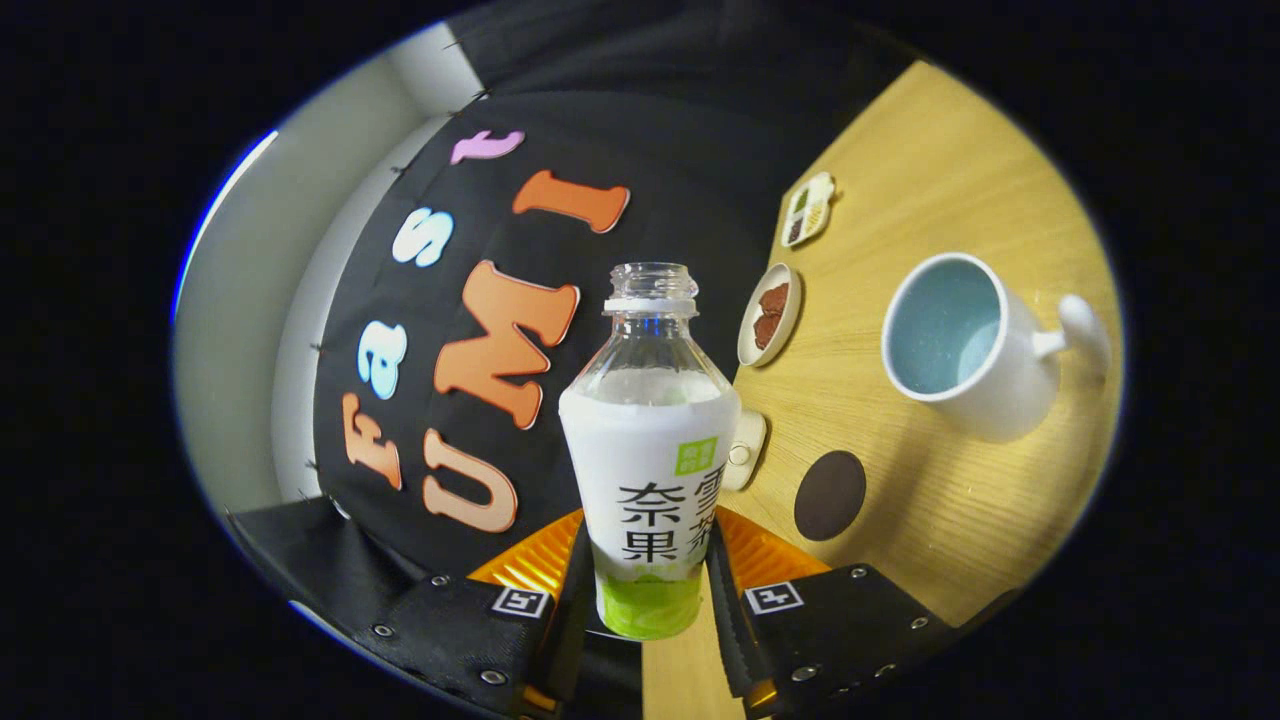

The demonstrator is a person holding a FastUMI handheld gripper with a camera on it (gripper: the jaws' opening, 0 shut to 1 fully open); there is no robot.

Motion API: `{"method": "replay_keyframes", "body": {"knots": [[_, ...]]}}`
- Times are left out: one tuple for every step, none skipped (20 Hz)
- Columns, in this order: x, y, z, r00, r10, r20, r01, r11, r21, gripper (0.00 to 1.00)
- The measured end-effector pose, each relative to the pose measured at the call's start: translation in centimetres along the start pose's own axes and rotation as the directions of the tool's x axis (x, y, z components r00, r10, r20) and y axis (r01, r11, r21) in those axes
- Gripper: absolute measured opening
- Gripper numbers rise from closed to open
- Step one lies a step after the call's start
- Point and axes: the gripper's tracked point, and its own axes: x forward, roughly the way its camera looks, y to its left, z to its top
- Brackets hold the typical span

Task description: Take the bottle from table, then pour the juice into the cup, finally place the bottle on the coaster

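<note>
While your tongs (648, 600) clamp the uncapped bottle (650, 470) between both fingers, it sits tilted against the wooden surface (960, 180), with the dark coaster (830, 495) just beside it and the white cup (965, 345) beyond.

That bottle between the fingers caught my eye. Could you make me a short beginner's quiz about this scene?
1. True or false: the bottle has its cap on.
2. What holds the bottle? A) a bare hand B) the gripper, both fingers pressing its sides C) nothing, it stands on the table
3. Fill in: the round dark coaster lies on the wooden table between the fingers and the white ____.

Key: 1 false, the neck is open. 2 B. 3 cup, which looks empty inside.
</note>
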Motion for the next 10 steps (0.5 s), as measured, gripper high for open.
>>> {"method": "replay_keyframes", "body": {"knots": [[0.4, 0.4, -0.2, 1.0, 0.004, -0.002, -0.004, 0.997, -0.082, 0.56], [1.0, 0.8, -0.4, 1.0, 0.013, -0.004, -0.014, 0.986, -0.165, 0.56], [1.4, 1.2, -0.3, 1.0, 0.018, -0.005, -0.019, 0.967, -0.253, 0.56], [1.9, 1.3, -0.1, 1.0, 0.015, -0.007, -0.017, 0.94, -0.341, 0.56], [2.3, 1.4, -0.3, 1.0, 0.016, -0.017, -0.022, 0.902, -0.432, 0.56], [2.9, 1.2, -0.3, 1.0, 0.003, -0.031, -0.019, 0.854, -0.52, 0.56], [3.3, 1.2, -0.5, 0.999, -0.001, -0.041, -0.024, 0.801, -0.598, 0.56], [3.8, 0.9, -0.5, 0.998, -0.021, -0.052, -0.019, 0.749, -0.662, 0.56], [4.4, 0.8, -0.5, 0.998, -0.029, -0.053, -0.018, 0.699, -0.715, 0.57], [5.0, 0.9, -0.4, 0.998, -0.031, -0.053, -0.02, 0.651, -0.758, 0.57]]}}
